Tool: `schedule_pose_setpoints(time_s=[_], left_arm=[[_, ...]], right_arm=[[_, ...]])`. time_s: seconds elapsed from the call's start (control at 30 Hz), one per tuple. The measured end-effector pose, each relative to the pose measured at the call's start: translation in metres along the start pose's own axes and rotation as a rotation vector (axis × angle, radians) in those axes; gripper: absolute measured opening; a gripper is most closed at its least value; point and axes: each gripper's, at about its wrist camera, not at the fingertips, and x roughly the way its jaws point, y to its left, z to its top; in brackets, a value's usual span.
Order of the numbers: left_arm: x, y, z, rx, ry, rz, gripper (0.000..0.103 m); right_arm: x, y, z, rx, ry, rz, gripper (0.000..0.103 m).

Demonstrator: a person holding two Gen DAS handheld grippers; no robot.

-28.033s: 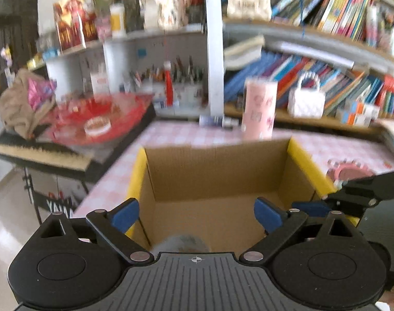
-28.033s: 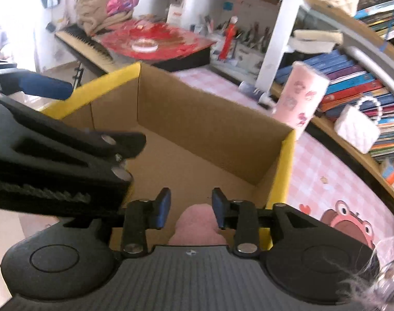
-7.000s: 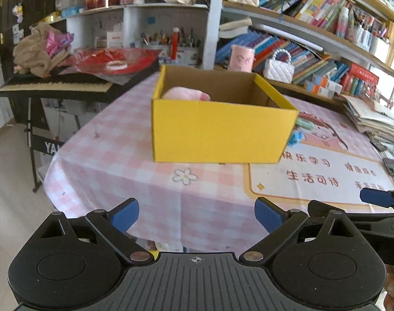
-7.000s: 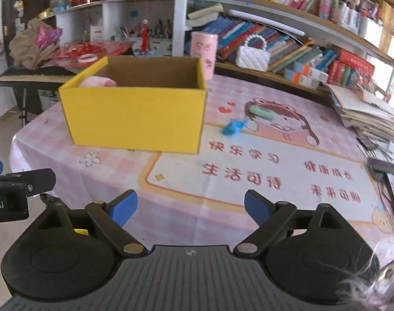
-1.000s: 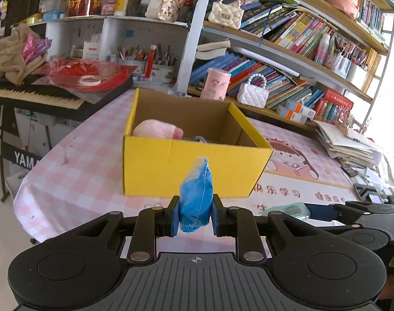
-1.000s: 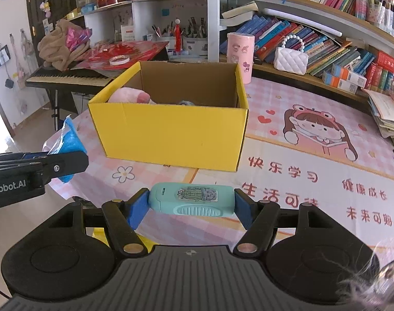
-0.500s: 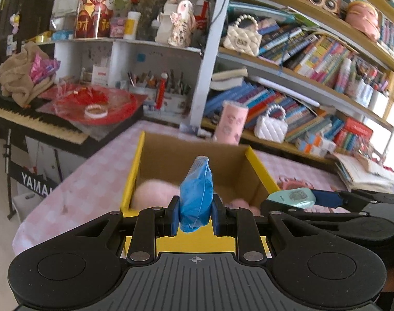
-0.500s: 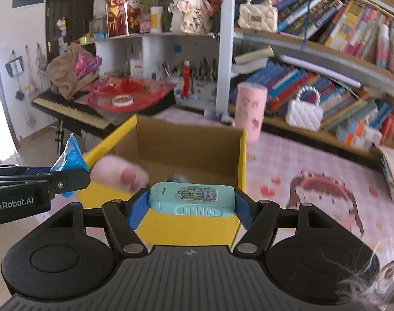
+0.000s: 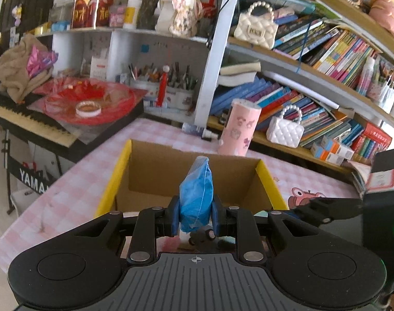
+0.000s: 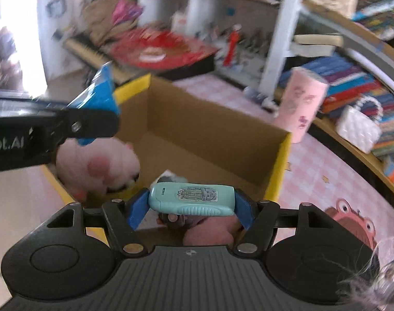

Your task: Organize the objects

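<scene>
My left gripper (image 9: 195,215) is shut on a blue packet (image 9: 196,198) and holds it over the near edge of the open yellow cardboard box (image 9: 119,165). My right gripper (image 10: 191,206) is shut on a mint green case (image 10: 191,199), held crosswise above the box (image 10: 283,160). The left gripper and its blue packet (image 10: 99,97) also show in the right wrist view, over the box's left side. Inside the box lie a pink plush toy (image 10: 101,165) and another pink soft thing (image 10: 209,230) under my right fingers.
A pink cylinder cup (image 9: 239,129) and a white quilted handbag (image 9: 285,131) stand behind the box. Bookshelves (image 9: 326,59) fill the back. A keyboard (image 9: 28,121) with a red tray (image 9: 90,98) stands to the left of the pink checked table (image 9: 75,197).
Both grippers have moved forward and down over the box, each with its object. The box's inside now fills the lower views.
</scene>
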Motion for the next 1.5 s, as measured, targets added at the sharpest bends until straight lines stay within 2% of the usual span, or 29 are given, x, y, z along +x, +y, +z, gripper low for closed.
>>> schedule_pose_setpoints(time_s=[0.2, 0.33, 0.47, 0.57, 0.77, 0.93, 1.13, 1.23, 1.27, 1.33, 1.4, 1.5], left_arm=[[0.018, -0.004, -0.004, 0.003, 0.047, 0.015, 0.022], [0.029, -0.007, -0.008, 0.003, 0.084, 0.017, 0.022], [0.04, -0.006, -0.011, -0.011, 0.134, 0.007, 0.022], [0.046, -0.004, -0.015, -0.02, 0.166, 0.004, 0.022], [0.05, -0.008, -0.023, -0.018, 0.191, -0.012, 0.026], [0.039, -0.012, -0.023, 0.011, 0.152, -0.009, 0.043], [0.001, -0.019, -0.024, 0.035, 0.036, -0.028, 0.061], [-0.019, -0.023, -0.023, 0.054, -0.018, -0.043, 0.073], [-0.026, -0.025, -0.024, 0.063, -0.033, -0.045, 0.08], [-0.04, -0.027, -0.026, 0.082, -0.064, -0.049, 0.084], [-0.051, -0.029, -0.03, 0.108, -0.078, -0.044, 0.094], [-0.067, -0.03, -0.042, 0.166, -0.093, -0.016, 0.1]], right_arm=[[0.023, -0.017, 0.008, 0.004, 0.106, 0.127, 0.067], [0.022, -0.018, 0.006, 0.0, 0.1, 0.149, 0.068], [0.015, -0.019, 0.002, 0.003, 0.074, 0.156, 0.074], [0.001, -0.02, -0.004, 0.009, 0.029, 0.129, 0.08], [-0.032, -0.017, -0.023, -0.024, -0.077, 0.069, 0.078], [-0.044, -0.015, -0.029, 0.014, -0.111, 0.018, 0.079], [-0.064, -0.019, -0.039, 0.129, -0.154, -0.069, 0.079], [-0.079, -0.019, -0.048, 0.222, -0.175, -0.128, 0.08], [-0.084, -0.018, -0.052, 0.256, -0.182, -0.154, 0.08], [-0.094, -0.015, -0.059, 0.305, -0.184, -0.201, 0.081], [-0.103, -0.01, -0.069, 0.358, -0.184, -0.259, 0.084], [-0.117, 0.002, -0.085, 0.414, -0.183, -0.35, 0.092]])
